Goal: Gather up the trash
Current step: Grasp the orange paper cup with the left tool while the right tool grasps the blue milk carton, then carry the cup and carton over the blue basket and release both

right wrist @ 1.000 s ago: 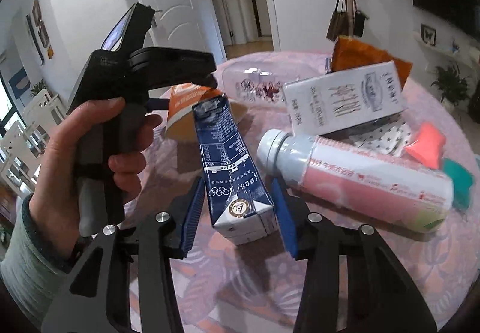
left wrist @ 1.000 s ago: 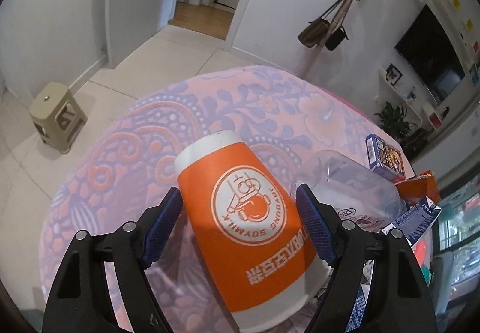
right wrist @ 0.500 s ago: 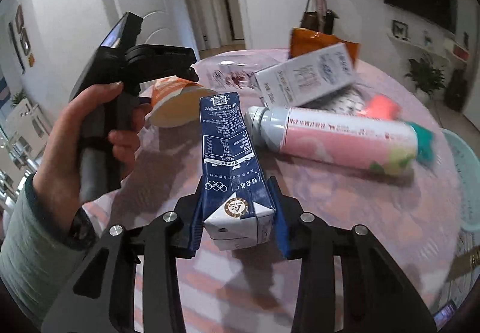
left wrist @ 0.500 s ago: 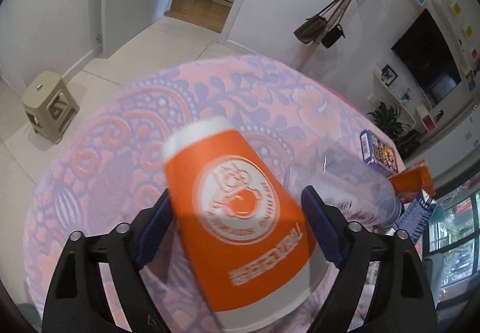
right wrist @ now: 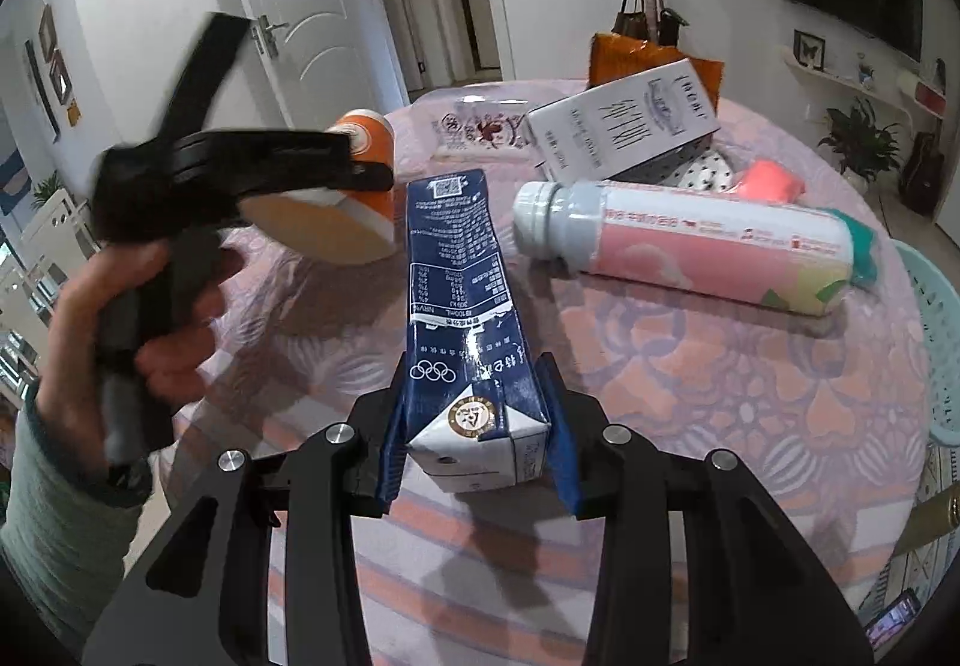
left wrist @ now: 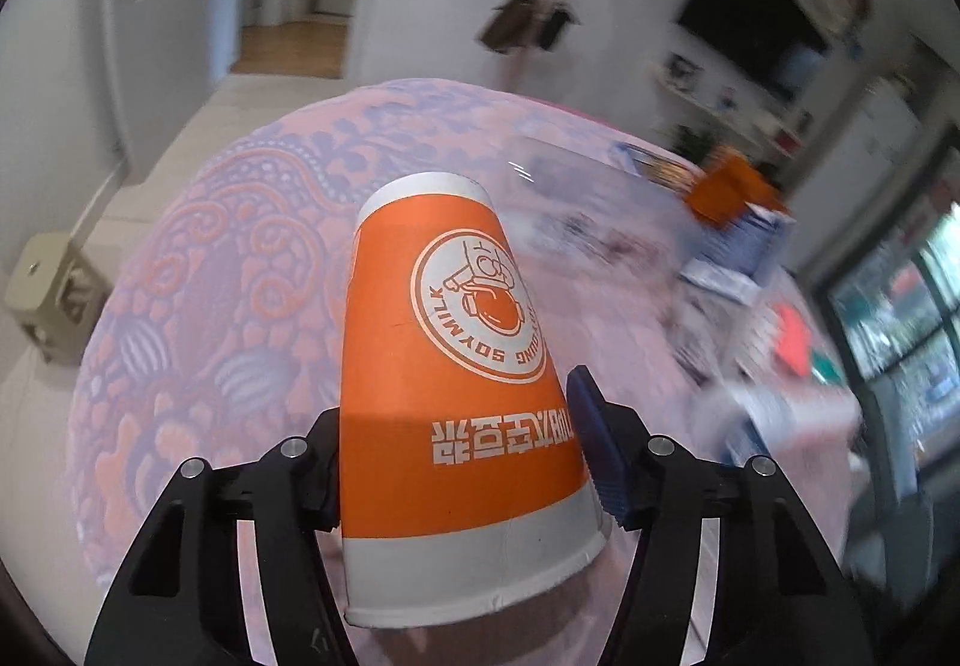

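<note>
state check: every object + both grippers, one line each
orange paper cup: gripped near its rim, lifted, tilted.
left gripper: jaws have just been closing, shut on the cup.
blue milk carton: clamped at its base.
right gripper: shut on the carton.
pink bottle: lying on its side, capped.
white carton: lying tilted against other litter.
teal basket: at the table edge, contents not visible.

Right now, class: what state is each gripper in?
Left gripper: jaws just closed onto the orange cup.
Right gripper: shut on the blue carton.
</note>
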`<state>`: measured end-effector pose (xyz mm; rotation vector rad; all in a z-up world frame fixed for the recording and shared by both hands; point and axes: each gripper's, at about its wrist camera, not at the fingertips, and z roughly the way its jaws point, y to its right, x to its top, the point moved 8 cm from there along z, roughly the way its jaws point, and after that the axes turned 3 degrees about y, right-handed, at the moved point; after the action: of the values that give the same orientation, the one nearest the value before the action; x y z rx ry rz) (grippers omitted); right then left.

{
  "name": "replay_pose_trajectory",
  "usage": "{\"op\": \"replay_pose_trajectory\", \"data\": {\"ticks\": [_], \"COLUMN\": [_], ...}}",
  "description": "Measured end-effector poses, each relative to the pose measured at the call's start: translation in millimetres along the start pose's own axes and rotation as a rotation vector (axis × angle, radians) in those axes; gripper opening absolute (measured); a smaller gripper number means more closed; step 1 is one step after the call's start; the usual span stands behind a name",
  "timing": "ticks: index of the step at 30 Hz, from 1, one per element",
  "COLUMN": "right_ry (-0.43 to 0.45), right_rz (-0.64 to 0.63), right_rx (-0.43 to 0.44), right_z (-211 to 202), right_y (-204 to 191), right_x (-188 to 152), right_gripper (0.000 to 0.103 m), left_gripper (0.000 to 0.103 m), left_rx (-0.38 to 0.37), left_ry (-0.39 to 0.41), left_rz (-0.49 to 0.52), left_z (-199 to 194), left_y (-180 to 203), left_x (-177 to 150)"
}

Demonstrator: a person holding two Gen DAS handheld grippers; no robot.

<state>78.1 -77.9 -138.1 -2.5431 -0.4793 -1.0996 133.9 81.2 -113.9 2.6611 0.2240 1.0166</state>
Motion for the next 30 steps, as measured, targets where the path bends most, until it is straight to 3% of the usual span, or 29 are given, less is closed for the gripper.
{"op": "replay_pose_trajectory", "data": {"ticks": [5, 9, 10, 11, 15, 22, 30], "right_ry": [-0.022, -0.053, -0.063, -0.066, -0.054, 0.079, 0.262], "right_rz": [-0.012, -0.042, -0.043, -0.043, -0.032, -0.031, 0.019], "right_rx": [-0.037, -0.099, -0.105, -0.104, -0.086, -0.092, -0.164], "right_z": [12, 25, 29, 31, 30, -16, -90], "right_y": [-6, -9, -10, -11, -16, -20, 25], "right_x": [7, 10, 10, 10, 13, 43, 84], "right_gripper": [0.047, 0.047, 0.046, 0.033, 0.032, 0.031, 0.031], "left_gripper": [0.059, 0.059, 0.059, 0.059, 0.059, 0.059, 0.059], "left_rx": [-0.039, -0.038, -0.038, -0.036, -0.048, -0.089, -0.168], "left_ry": [0.028, 0.044, 0.050, 0.054, 0.084, 0.173, 0.240], "left_rz": [0.063, 0.082, 0.087, 0.091, 0.102, 0.177, 0.278], "left_z": [-30, -45, -48, -49, -59, -92, -102], "left_y": [10, 9, 9, 10, 14, 39, 112], "left_x": [-20, -33, -35, -35, -33, -14, 9]}}
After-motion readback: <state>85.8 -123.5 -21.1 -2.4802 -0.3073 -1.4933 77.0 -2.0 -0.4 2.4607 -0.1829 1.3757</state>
